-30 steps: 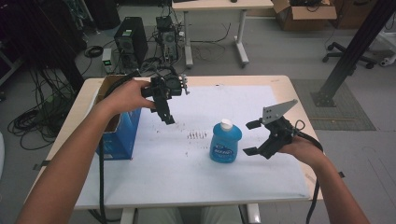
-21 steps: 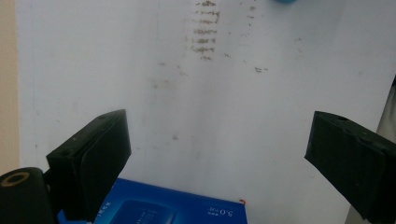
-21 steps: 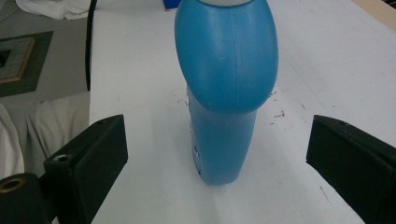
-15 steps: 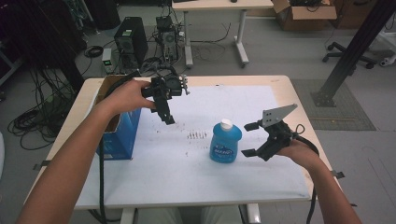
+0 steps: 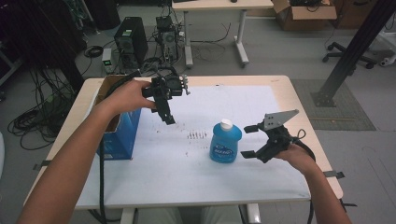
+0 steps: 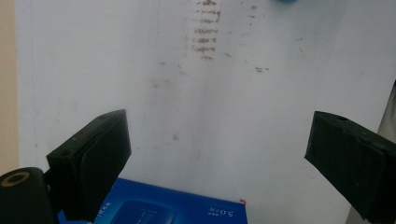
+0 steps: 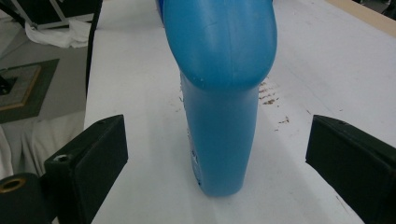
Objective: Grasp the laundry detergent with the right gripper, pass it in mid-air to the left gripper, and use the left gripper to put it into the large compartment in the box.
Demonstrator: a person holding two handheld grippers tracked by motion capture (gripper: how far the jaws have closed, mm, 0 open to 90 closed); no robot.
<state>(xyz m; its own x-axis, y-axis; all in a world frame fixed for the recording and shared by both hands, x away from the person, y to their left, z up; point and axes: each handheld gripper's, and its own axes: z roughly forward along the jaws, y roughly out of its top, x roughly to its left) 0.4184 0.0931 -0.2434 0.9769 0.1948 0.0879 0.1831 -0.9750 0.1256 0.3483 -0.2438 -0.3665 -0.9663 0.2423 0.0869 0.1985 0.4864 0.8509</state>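
right gripper has crept closer to the blue bottle at centre frame, jaws spread to straddle it; my left gripper hovers spread, upper left.

We see a worktop covered by a white sheet with brown smudges near its middle. Beyond it on the floor stand a computer tower, tangled cables, a second table, a cardboard box and an office chair.
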